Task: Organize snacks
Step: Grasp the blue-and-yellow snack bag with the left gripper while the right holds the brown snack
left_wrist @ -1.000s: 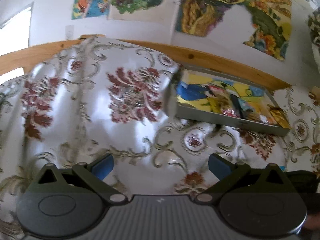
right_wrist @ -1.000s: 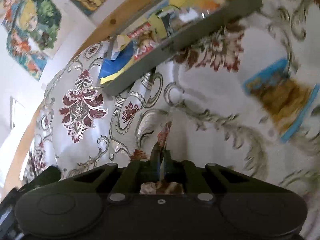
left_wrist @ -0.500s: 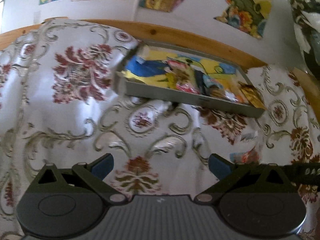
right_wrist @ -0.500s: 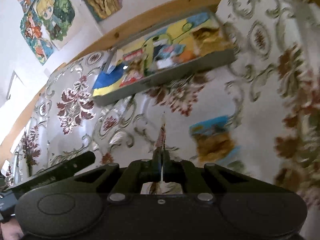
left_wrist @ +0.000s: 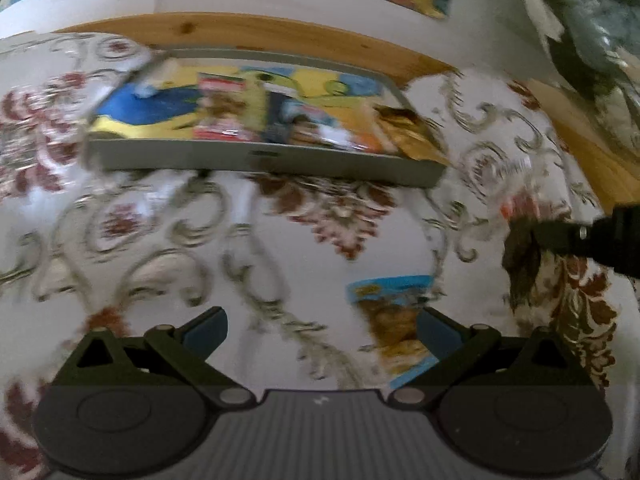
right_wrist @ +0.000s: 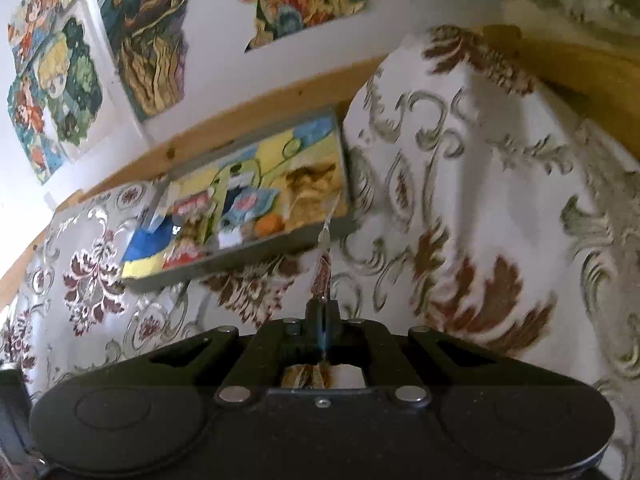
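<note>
- Right gripper (right_wrist: 322, 312): jaws pressed together on a thin snack packet (right_wrist: 325, 256), seen edge-on; foil edge with reddish-brown print, standing up from the fingertips toward 12 o'clock, its tip crossing the front wall of the tray.
- Left gripper (left_wrist: 322, 326): jaws spread wide, blue pads (left_wrist: 206, 326) well apart, nothing between them; hanging above the cloth.
- Loose snack packet (left_wrist: 394, 320): flat on the cloth, blue border, golden-brown picture in the middle; at 3 o'clock of the left gripper's gap, its lower part behind the right-hand blue pad.
- Tray (left_wrist: 264, 160): shallow grey box at 12 o'clock of the left view, near the wooden rail (left_wrist: 256, 32); liner printed yellow and blue; several packets inside, one red-and-white (left_wrist: 222, 108), one pale blue (right_wrist: 250, 204), one dark golden at the right end (left_wrist: 404, 128). Details blurred.
- Cloth (left_wrist: 328, 248): glossy white, maroon flowers and grey scrolls, covering the surface below.
- Wall (right_wrist: 224, 72): white, with colourful torn posters.
</note>
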Motion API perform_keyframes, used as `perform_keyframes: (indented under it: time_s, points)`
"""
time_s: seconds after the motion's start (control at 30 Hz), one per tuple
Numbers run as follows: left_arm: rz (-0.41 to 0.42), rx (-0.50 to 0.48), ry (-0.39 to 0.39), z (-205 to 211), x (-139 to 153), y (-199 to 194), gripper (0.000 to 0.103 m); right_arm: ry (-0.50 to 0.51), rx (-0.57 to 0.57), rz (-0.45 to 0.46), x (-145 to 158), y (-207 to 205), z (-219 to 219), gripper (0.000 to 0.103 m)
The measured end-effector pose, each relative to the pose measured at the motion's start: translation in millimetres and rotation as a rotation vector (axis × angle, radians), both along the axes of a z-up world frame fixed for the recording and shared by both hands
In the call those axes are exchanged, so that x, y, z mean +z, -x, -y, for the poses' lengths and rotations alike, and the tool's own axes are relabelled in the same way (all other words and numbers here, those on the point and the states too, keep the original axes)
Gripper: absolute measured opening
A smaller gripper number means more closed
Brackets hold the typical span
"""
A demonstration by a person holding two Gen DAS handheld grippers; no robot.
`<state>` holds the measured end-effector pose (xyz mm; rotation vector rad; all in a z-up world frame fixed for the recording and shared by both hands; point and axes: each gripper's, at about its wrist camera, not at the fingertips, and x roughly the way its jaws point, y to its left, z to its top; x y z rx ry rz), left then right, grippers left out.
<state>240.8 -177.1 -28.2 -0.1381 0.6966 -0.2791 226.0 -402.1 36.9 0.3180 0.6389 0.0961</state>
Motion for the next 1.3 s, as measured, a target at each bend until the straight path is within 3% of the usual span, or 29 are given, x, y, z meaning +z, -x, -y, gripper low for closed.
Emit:
perform_keyframes:
  time_s: [0.17, 0.5, 0.9, 1.3]
  points:
    - [-0.021, -0.041, 0.016, 22, -4, -18, 0.097, 0.02, -0.002, 0.016, 1, -4, 5, 0.0]
    - [-0.141, -0.066, 0.034, 52, -26, -42, 0.07, -0.007, -0.002, 0.02, -4, -11, 8, 0.0]
    - [-0.141, -0.046, 0.074, 44, -30, -43, 0.054, -0.009, 0.024, 0.015, -8, -13, 4, 0.0]
    - [-0.095, -0.021, 0.089, 11, -10, -29, 0.05, -0.029, 0.059, 0.084, 1, -5, -4, 0.0]
